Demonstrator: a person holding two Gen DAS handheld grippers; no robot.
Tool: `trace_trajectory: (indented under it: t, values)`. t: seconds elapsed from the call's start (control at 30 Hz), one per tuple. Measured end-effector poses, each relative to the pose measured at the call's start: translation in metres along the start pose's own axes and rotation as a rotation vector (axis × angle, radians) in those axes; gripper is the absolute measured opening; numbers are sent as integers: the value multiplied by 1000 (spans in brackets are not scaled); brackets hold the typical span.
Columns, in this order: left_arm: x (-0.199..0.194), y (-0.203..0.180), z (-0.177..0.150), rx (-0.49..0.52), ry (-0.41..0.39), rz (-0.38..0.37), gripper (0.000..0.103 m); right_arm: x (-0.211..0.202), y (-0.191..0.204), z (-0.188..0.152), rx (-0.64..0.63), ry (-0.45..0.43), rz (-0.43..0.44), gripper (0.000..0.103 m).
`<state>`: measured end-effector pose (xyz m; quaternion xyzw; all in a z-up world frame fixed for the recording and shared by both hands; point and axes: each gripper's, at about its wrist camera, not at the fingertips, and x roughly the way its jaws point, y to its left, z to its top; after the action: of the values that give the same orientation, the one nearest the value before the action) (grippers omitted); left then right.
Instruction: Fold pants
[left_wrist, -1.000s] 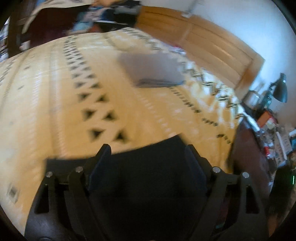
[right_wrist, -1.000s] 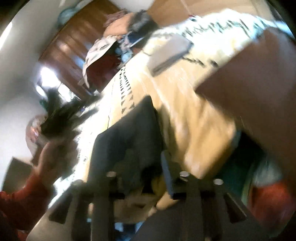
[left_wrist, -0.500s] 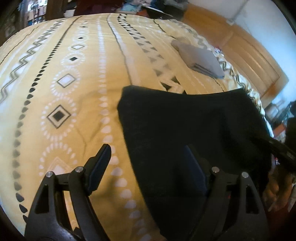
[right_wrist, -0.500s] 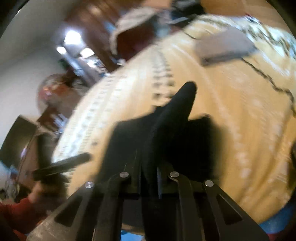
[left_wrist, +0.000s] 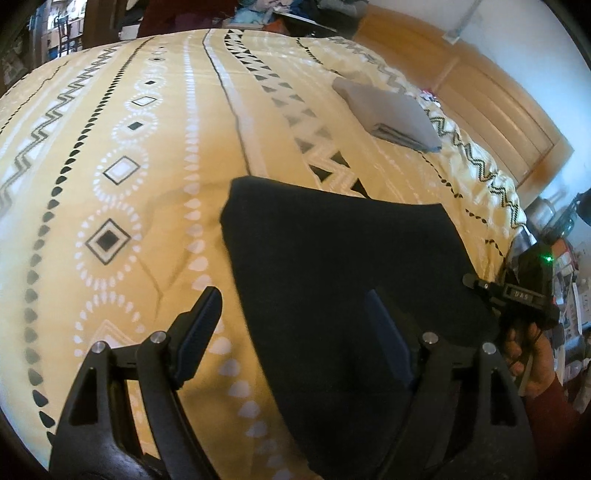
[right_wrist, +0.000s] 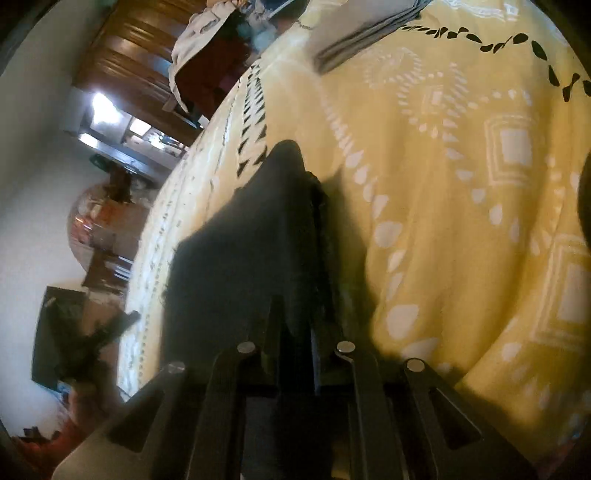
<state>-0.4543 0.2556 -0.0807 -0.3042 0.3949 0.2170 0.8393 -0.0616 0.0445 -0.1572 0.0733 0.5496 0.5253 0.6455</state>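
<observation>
My right claw (right_wrist: 295, 332) is pinched tight on a bunched edge of the dark navy, soft-knit pants (left_wrist: 332, 266), and I hold that edge up so the cloth rises in a peak away from my fingers and drapes down onto the yellow patterned bedspread (left_wrist: 122, 177). My left claw (left_wrist: 291, 328) stands wide apart, gripping nothing; its right finger (left_wrist: 384, 332) hovers over the dark cloth and the other over bare bedspread, though I cannot tell whether either touches. The pants lie near the bed's edge close to me as one broad dark panel with a rounded far corner, and I can't make out separate legs, so I judge they are already doubled at least once. The side my right claw holds is not laid flat yet, so the fold is only partway. What remains, as I read it, is to carry that lifted edge across, set it down square, and smooth it. A folded grey garment (left_wrist: 388, 110) sits well apart, farther up the bed near the wooden headboard (left_wrist: 491, 96).
</observation>
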Motion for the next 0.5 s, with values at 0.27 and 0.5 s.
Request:
trace_trajectory:
  t: [0.27,0.5]
  values:
    - [19,29,-20,-76,87,-18,82,0,12,2,-92,87,-95,54]
    - [55,42,-25,-167,89,-181,89,41,25,8,-94,183,-41,68]
